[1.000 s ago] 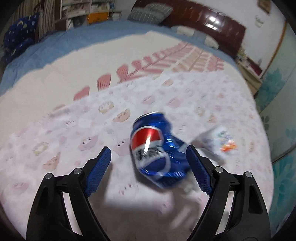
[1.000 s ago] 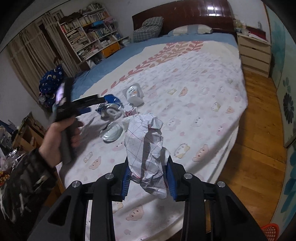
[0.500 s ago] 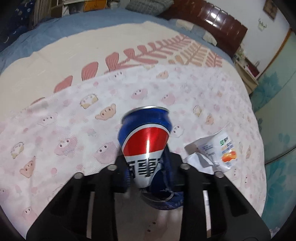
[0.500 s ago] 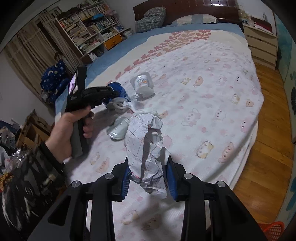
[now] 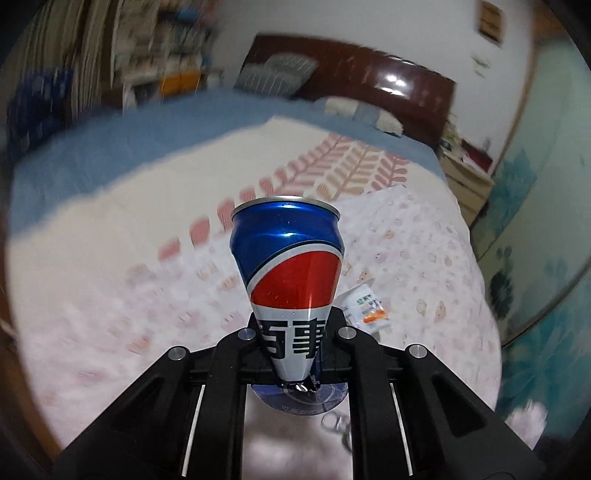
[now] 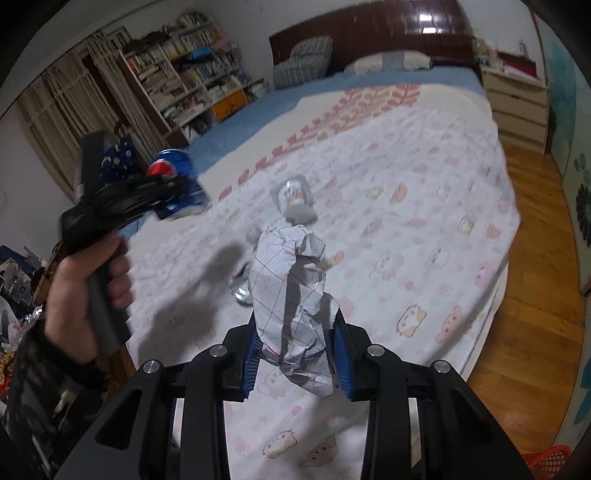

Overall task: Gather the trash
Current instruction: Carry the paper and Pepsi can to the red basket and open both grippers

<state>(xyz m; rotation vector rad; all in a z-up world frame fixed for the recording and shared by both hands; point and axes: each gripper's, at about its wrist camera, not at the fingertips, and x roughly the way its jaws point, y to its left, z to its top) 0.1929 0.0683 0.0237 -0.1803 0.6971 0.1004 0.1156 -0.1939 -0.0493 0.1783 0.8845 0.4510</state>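
Note:
My left gripper (image 5: 293, 334) is shut on a crushed blue and red Pepsi can (image 5: 290, 266) and holds it up above the bed. The can also shows in the right wrist view (image 6: 173, 173), in the left gripper (image 6: 173, 192) raised at the left. My right gripper (image 6: 295, 354) is shut on a crumpled white paper with red lines (image 6: 295, 295) above the bed's near edge. A white plastic cup (image 6: 293, 197) lies on the bedspread beyond the paper; it also shows in the left wrist view (image 5: 364, 304). A silvery piece of trash (image 6: 242, 291) lies partly hidden behind the paper.
The bed (image 6: 424, 177) has a pink and white patterned spread, a blue sheet and pillows at a dark headboard (image 6: 388, 33). A bookshelf (image 6: 184, 81) stands at the left, a nightstand (image 6: 517, 96) at the right. An orange basket (image 6: 546, 461) sits on the wooden floor at the bottom right.
My left gripper closed on the Pepsi can and lifted it off the bed. My right gripper kept hold of the crumpled paper and stayed near the same place.

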